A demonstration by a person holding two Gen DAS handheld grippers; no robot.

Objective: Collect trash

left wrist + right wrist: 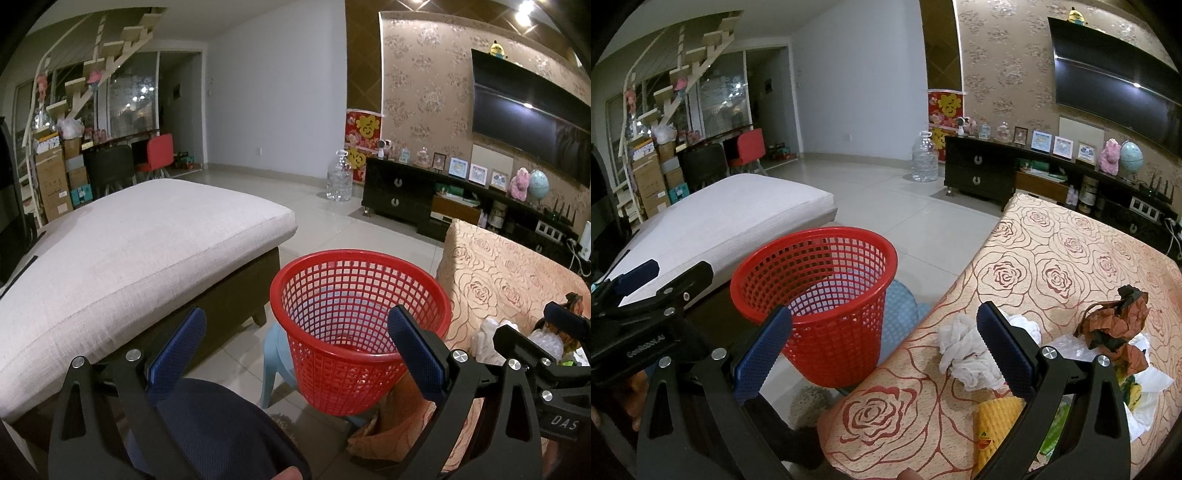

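Observation:
A red mesh basket (358, 325) (820, 295) stands on a light blue plastic stool (275, 365), with nothing visible inside it. My left gripper (295, 354) is open just in front of the basket, holding nothing. My right gripper (884, 350) is open over the near edge of the rose-patterned table (1052, 266). Trash lies on that table: a crumpled white tissue (964, 347) beside the right finger, a crumpled red-brown paper (1115, 325), clear plastic film (1067, 345), a yellow ribbed wrapper (997, 421) and white paper (1148, 391). In the left wrist view the right gripper (546, 347) sits above that pile.
A wide beige cushioned ottoman (122, 251) stands left of the basket. Tiled floor (332, 221) stretches beyond to a dark TV cabinet (402, 192) and a clear water jug (340, 177). A person's dark-clothed knee (207, 424) is below my left gripper.

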